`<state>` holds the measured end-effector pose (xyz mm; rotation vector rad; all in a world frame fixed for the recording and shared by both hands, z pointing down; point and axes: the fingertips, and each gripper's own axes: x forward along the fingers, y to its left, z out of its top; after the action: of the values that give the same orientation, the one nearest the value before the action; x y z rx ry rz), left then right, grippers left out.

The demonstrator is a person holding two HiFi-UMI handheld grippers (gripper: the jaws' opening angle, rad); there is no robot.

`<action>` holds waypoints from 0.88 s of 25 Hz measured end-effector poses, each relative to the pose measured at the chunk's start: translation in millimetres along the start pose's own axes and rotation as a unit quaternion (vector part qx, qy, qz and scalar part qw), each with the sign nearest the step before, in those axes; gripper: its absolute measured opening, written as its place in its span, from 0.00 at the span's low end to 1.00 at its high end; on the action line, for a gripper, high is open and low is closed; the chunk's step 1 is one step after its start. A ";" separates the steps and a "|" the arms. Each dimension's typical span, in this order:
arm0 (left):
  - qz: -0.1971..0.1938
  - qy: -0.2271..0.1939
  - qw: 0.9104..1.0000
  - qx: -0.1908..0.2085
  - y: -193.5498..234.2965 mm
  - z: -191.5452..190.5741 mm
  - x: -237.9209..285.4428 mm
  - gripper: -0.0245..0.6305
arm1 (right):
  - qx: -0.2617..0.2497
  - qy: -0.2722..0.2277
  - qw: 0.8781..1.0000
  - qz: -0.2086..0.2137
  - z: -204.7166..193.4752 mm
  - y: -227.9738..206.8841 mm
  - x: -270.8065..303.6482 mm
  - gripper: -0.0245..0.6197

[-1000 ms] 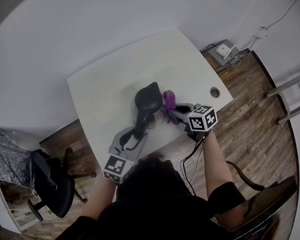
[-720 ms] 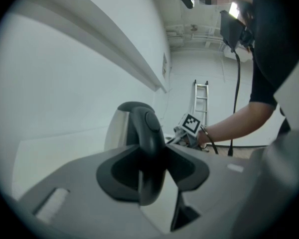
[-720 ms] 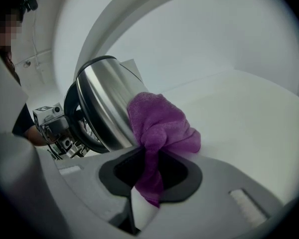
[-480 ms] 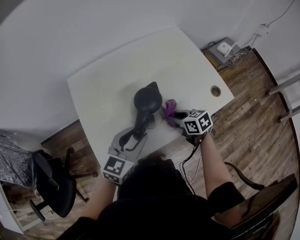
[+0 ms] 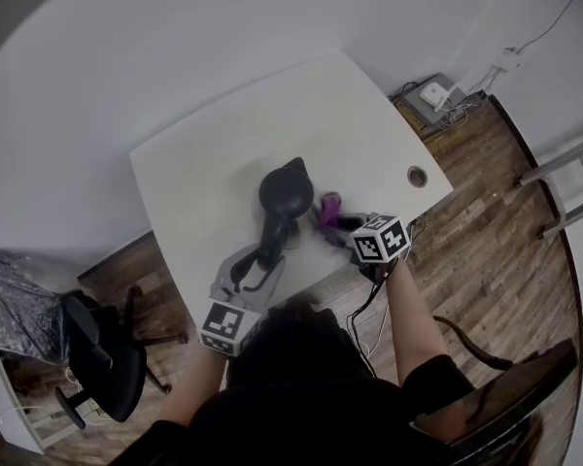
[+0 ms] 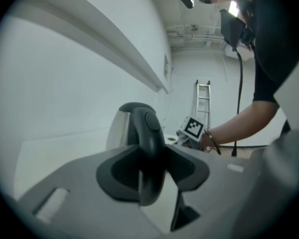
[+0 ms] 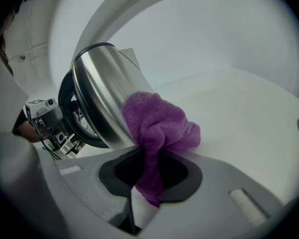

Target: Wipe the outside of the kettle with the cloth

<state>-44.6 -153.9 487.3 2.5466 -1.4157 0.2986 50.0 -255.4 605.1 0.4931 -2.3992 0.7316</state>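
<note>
Right gripper (image 7: 148, 180) lowered, jaws clamping cloth (image 7: 157, 126) against kettle (image 7: 102, 93).

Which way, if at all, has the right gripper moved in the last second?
Yes. In the head view the right gripper, shut on the purple cloth, has shifted toward the table's near edge, away from the cable hole, beside the kettle.

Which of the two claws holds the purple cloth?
The right gripper: its jaws pinch the purple cloth at the steel side of the kettle. The left gripper clamps the black handle instead.
</note>
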 end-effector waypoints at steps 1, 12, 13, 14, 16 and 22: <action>0.000 0.000 1.000 0.001 -0.1 -0.2 0.1 0.29 | 0.000 -0.002 1.000 -0.001 0.5 0.4 -0.8 0.17; -0.001 -0.004 1.000 0.002 -1.6 0.0 1.2 0.29 | -0.057 -0.137 0.989 0.007 93.5 27.6 -73.9 0.17; -0.001 -0.004 1.000 0.002 -1.2 -0.1 1.1 0.29 | -0.070 -0.151 0.986 0.011 107.2 33.9 -80.4 0.17; -0.001 -0.005 1.000 0.002 -0.8 -0.1 1.1 0.29 | -0.083 -0.160 0.983 0.013 119.7 38.0 -84.8 0.17; -0.002 -0.005 1.000 0.003 -0.3 -0.1 1.1 0.29 | -0.110 -0.159 0.981 0.013 137.2 36.3 -83.9 0.17; -0.002 -0.001 1.000 0.004 -2.0 -0.3 0.1 0.29 | -0.104 -0.077 0.985 0.110 143.8 18.4 -49.4 0.17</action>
<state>-42.9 -152.9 487.4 2.5554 -1.4125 0.3018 18.7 -318.5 469.1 0.2058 -2.6691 0.5410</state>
